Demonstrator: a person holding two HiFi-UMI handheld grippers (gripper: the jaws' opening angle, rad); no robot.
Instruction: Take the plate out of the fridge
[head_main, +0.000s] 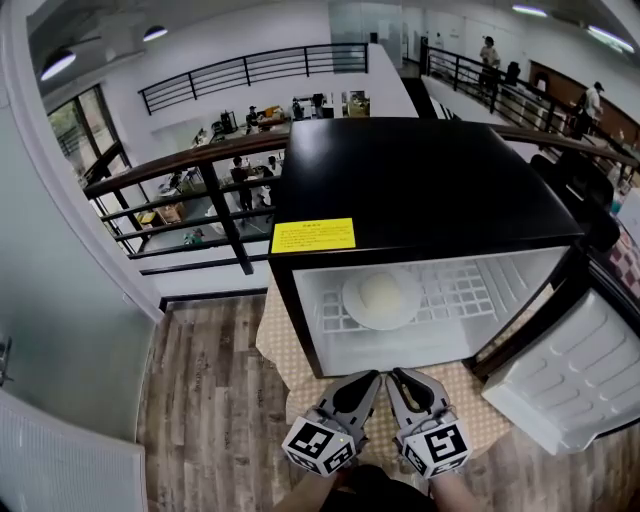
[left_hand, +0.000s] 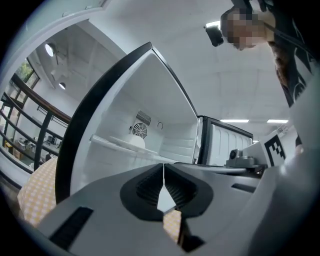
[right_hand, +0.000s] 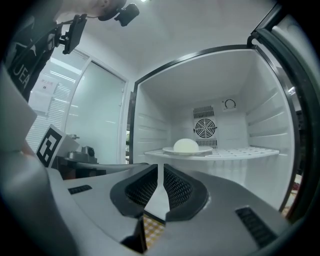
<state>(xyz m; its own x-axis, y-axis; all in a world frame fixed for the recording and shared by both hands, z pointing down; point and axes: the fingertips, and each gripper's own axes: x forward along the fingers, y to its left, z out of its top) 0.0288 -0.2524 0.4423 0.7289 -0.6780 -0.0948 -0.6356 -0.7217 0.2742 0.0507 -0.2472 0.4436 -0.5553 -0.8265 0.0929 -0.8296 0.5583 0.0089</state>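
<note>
head view: plate (head_main: 355, 311) on shelf (head_main: 462, 291), beyond right gripper (head_main: 397, 377).

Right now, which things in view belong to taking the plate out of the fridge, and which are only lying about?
Belong to the job: plate, fridge, its open door, left hand-held gripper, right hand-held gripper, both shut.
Only lying about: yellow label, checked cloth, railing.
</note>
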